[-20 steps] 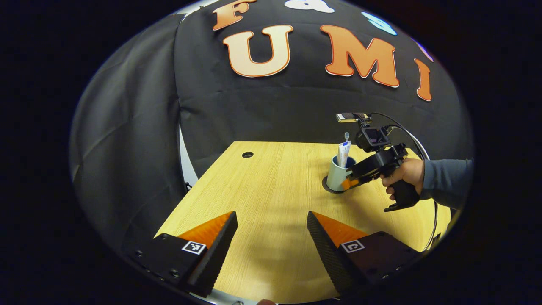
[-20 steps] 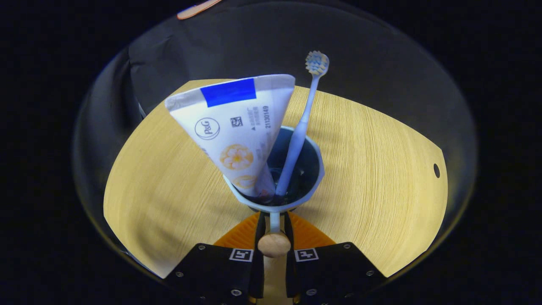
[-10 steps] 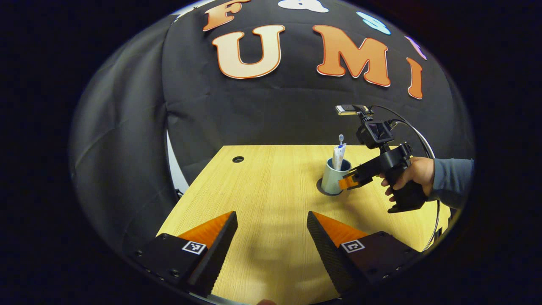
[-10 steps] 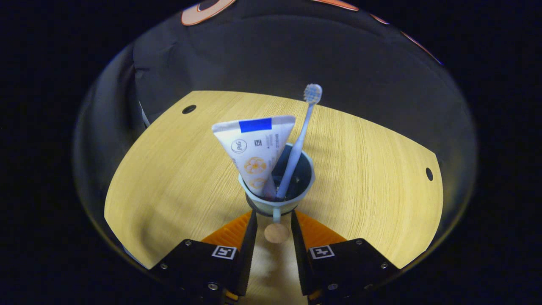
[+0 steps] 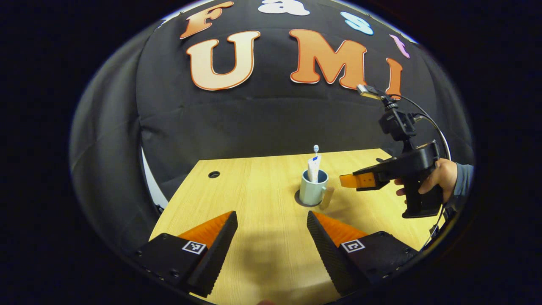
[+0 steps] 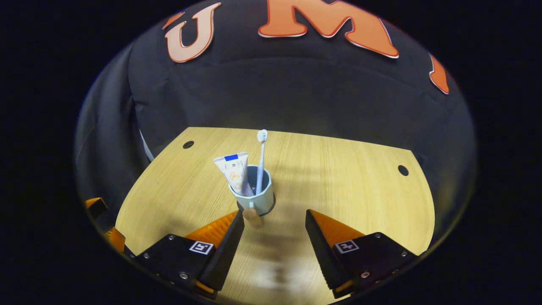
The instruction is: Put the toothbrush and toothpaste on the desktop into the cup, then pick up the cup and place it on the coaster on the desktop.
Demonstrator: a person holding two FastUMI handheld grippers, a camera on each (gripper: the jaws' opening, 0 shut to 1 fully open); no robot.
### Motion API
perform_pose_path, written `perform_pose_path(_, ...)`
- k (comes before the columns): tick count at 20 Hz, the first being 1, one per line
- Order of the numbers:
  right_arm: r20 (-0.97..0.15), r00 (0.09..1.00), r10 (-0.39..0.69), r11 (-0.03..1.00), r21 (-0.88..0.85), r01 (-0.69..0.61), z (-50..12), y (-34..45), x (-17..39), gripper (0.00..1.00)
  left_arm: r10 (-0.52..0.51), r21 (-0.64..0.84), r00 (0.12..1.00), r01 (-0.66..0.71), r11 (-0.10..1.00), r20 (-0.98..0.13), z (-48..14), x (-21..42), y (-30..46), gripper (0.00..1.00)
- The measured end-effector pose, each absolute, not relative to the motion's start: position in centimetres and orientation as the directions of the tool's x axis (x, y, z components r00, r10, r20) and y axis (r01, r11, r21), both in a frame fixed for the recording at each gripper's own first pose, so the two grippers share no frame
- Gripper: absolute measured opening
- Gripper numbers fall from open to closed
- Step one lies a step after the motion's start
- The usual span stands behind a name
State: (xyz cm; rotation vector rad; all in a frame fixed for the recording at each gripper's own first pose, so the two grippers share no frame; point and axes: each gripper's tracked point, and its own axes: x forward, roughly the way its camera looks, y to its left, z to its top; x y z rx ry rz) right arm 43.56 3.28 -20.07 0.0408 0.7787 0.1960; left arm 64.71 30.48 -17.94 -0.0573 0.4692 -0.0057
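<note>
Across the left gripper view, the wooden desktop runs away from the lens, and the left gripper sits at six o'clock with its fingers spread wide and nothing between them. Just past centre, toward one o'clock from that gripper, the cup stands upright on the dark round coaster, with the toothpaste and toothbrush standing up out of it. At three o'clock a hand holds the right gripper, which points at the cup from near by without touching it; from this side I cannot tell how its fingers stand. Over in the right gripper view, the right gripper shows at six o'clock, released, its fingers well apart with bare desktop between them. At twelve o'clock from the fingertips stands the cup, its handle facing the lens; the toothpaste leans to eleven o'clock and the toothbrush rises nearly straight, bristles up.
</note>
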Motion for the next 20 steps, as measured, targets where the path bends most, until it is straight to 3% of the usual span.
perform_pose_path(8, -0.513, 0.844, 0.155, 0.988, 0.069, -0.140, -12.4, -2.9, 40.0, 0.94, -0.017, -0.034, 0.937, 0.005, 0.999, -0.349, -12.9, 65.7, 27.1, 0.99)
perform_pose_path(20, -0.256, 0.934, 0.249, 0.968, 0.090, -0.233, -3.6, -7.2, 31.8, 0.94, 0.078, -0.025, 0.984, -0.083, 0.996, -0.159, -4.5, 58.9, 21.0, 0.99)
